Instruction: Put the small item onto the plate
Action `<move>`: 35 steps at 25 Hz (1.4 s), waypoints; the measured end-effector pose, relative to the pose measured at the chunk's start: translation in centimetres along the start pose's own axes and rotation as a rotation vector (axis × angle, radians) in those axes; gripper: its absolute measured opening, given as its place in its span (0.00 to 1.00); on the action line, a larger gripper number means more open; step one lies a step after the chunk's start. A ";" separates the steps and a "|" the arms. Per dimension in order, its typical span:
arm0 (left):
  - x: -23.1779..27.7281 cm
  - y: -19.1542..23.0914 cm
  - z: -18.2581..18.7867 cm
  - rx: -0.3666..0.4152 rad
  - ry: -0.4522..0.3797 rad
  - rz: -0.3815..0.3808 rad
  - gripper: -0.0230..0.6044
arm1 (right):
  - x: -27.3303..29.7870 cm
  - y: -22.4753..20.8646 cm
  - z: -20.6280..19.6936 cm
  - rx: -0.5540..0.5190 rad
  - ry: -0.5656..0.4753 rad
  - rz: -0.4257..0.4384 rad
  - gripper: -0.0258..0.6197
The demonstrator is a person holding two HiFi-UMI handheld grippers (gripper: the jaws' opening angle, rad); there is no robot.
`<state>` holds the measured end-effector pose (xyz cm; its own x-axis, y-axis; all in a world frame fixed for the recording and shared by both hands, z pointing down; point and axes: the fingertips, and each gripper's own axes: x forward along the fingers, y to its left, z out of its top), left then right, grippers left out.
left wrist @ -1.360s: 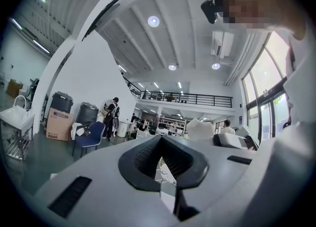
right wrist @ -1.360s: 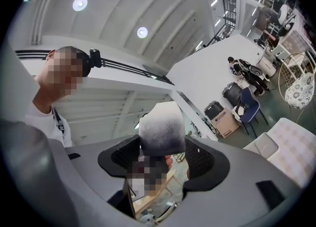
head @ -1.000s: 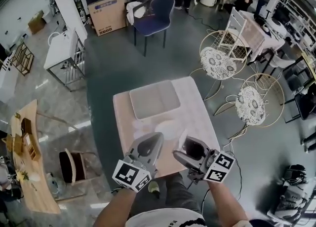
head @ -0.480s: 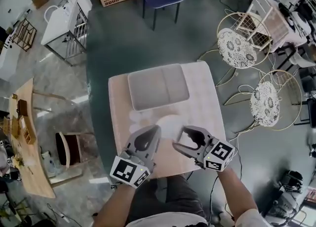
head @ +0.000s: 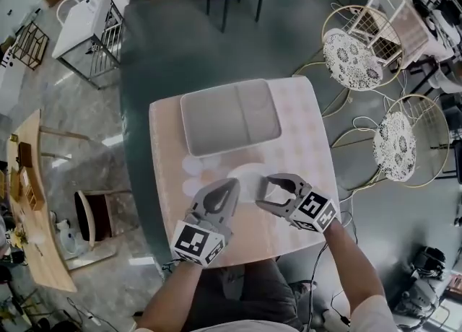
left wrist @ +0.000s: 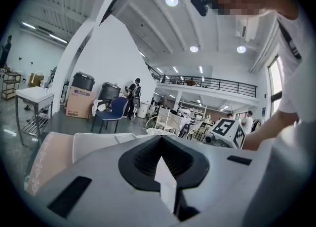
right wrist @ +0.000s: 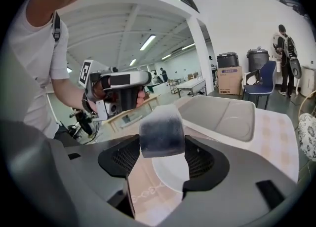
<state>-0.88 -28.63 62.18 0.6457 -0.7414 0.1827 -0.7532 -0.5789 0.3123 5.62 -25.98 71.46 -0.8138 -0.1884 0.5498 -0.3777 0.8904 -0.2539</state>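
Our right gripper (head: pixel 263 195) has swung in from the near edge of the table (head: pixel 307 143) & now hangs at the plate (head: pixel 244 179), jaws clamped on the small item (right wrist: pixel 162 132), a dark grey block just above the white dish. We judge release is next. Left gripper (head: pixel 230 185) sits alongside, jaws together, w/ nothing in them. Beyond, a grey tray (head: pixel 231 118).

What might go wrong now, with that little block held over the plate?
1. The block sits near the tips of the right hand-held gripper, so it may slip out early.
2. It seems to hang above the plate; dropped from there, it might bounce onto the table.
3. The left hand-held gripper, shut and empty, is close to the plate and could nudge it.
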 end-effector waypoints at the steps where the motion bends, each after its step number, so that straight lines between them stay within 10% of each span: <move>1: 0.4 0.0 -0.7 0.007 0.006 0.001 0.04 | 0.4 -0.3 -0.5 -0.015 0.023 0.000 0.47; 23: 1.8 2.8 -6.0 -0.007 0.044 0.045 0.05 | 5.9 -4.3 -8.7 -0.330 0.604 -0.009 0.47; 35: 1.3 2.3 -6.0 -0.019 0.072 0.034 0.04 | 5.4 -4.0 -6.2 -0.292 0.544 -0.058 0.47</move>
<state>-1.01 -28.91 68.68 0.6274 -0.7340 0.2602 -0.7730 -0.5464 0.3225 5.54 -28.01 80.41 -0.4251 -0.0700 0.9024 -0.2157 0.9761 -0.0259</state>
